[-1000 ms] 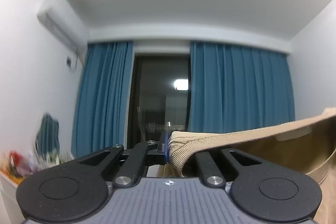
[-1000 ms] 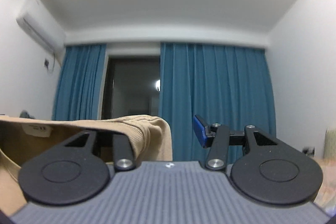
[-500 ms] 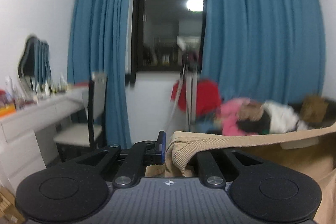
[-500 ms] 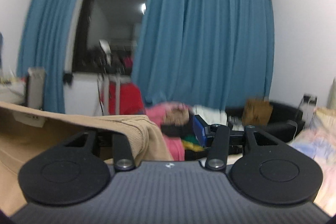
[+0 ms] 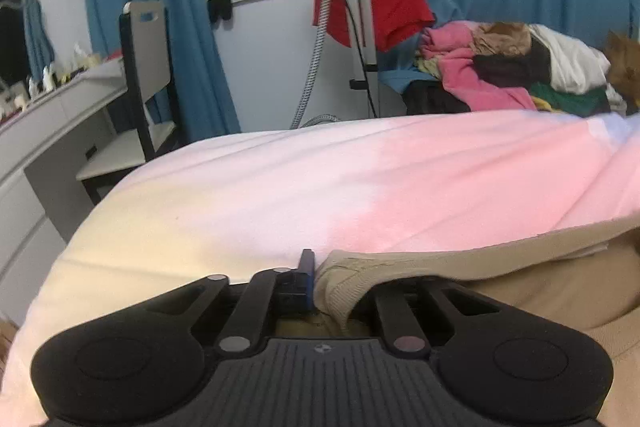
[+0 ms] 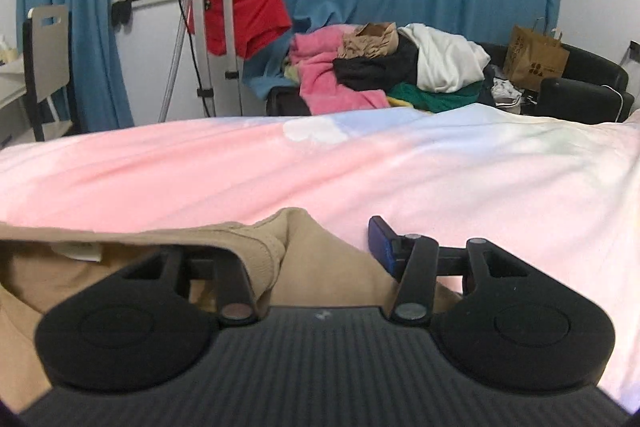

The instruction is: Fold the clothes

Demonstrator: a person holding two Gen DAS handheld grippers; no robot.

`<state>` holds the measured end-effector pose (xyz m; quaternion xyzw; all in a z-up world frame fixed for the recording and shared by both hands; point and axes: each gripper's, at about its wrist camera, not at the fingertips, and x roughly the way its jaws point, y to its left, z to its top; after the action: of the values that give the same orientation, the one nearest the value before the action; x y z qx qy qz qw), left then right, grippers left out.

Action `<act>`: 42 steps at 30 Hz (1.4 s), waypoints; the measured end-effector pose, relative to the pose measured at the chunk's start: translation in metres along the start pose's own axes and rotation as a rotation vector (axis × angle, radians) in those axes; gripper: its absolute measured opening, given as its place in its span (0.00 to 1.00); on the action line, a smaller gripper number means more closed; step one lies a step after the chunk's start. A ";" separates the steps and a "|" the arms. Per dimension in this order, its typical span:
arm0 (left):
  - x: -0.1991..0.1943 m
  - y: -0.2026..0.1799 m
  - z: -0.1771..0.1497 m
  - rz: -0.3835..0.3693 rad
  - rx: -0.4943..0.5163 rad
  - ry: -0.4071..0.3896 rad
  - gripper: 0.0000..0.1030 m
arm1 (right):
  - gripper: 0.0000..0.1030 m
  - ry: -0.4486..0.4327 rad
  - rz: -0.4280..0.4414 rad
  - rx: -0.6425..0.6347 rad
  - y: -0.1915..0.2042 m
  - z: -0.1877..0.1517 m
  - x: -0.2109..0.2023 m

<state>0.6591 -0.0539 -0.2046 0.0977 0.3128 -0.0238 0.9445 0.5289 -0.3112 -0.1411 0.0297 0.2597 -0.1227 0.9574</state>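
Observation:
A tan garment (image 5: 520, 291) with a ribbed edge stretches between both grippers, low over the pink and cream bed cover (image 5: 320, 187). My left gripper (image 5: 316, 277) is shut on the ribbed edge; only its blue left pad shows, and cloth hides the right finger. In the right wrist view the tan garment (image 6: 328, 259) hangs over the left finger of my right gripper (image 6: 320, 247). The right finger's blue pad (image 6: 380, 245) stands well apart with its face bare, so that gripper is open. A white label shows inside the garment.
A pile of mixed clothes (image 6: 360, 75) lies beyond the bed's far edge by a black sofa (image 6: 580, 83) and a brown paper bag (image 6: 532, 57). A tripod stand with a red cloth (image 5: 360, 7), a chair (image 5: 144, 67) and a dresser (image 5: 40, 131) stand left, before blue curtains.
Both grippers tipped down from the ceiling and curtains to the bed. The tan garment came down with them and now hangs low over the cover. The jaws kept their spacing.

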 end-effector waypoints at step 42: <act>-0.389 0.229 -0.184 -0.298 -0.793 0.007 0.87 | 0.73 -0.136 0.261 0.306 -0.099 -0.132 -0.411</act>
<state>0.2638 0.2010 -0.0784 -0.3196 0.3114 -0.0374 0.8941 0.0962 -0.3007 -0.0471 0.1999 0.1667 -0.0372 0.9648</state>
